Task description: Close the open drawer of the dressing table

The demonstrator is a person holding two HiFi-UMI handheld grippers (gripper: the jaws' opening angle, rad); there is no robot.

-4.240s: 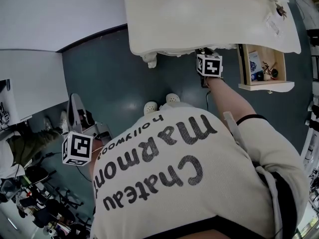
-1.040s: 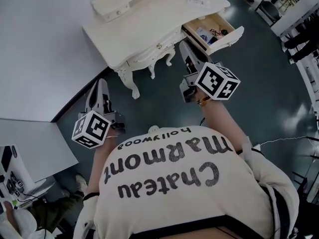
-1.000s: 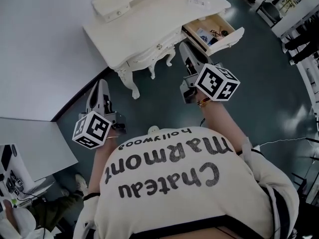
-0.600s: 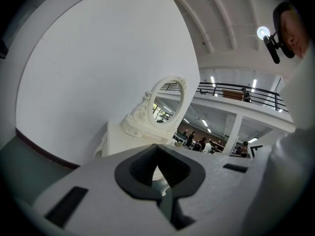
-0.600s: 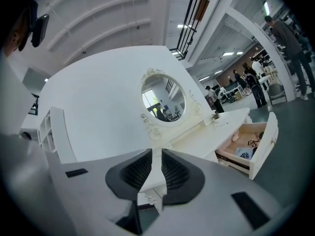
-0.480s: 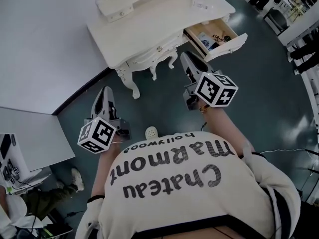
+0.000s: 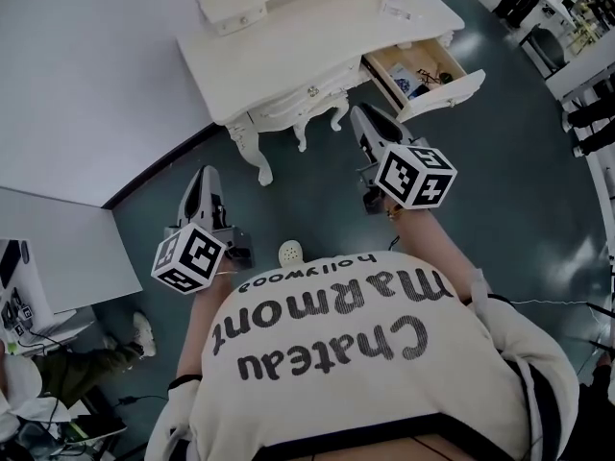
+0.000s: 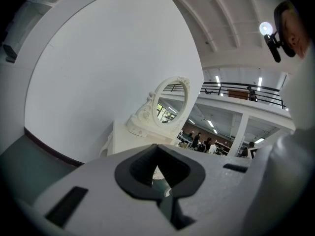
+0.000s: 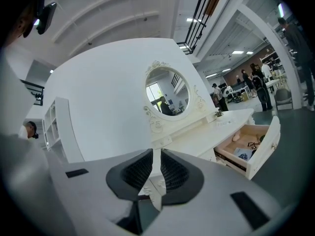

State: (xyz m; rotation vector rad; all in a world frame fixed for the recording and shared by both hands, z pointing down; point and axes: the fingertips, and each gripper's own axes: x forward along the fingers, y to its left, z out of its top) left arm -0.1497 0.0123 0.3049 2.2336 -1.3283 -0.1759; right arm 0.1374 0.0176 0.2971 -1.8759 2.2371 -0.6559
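Well, the drawer (image 7: 419, 65) is at the right end of the table (image 7: 307, 36) and pulled far out, with its white front (image 7: 452, 92) hanging over the floor. Both my grippers are short of the table and touch nothing. The right gripper (image 7: 361, 115) is the nearer one to the drawer. Its jaws have just been closing and now stand a thin slit apart with nothing between them. The left gripper (image 7: 205, 179) is off by the table's other end, its jaws together and empty.

I judge the drawer to be a light wooden box that should slide easily. The right gripper view shows what looks like a dark runner under it. The front looks like stiff painted board, so I needn't grip it. A push with nearly closed jaws flat against the middle of the front should do. Pushing off-centre might skew it in its opening, and the paint may let the tips skid. Small loose things (image 7: 423, 73) lie inside, so I'd ease it home gently.
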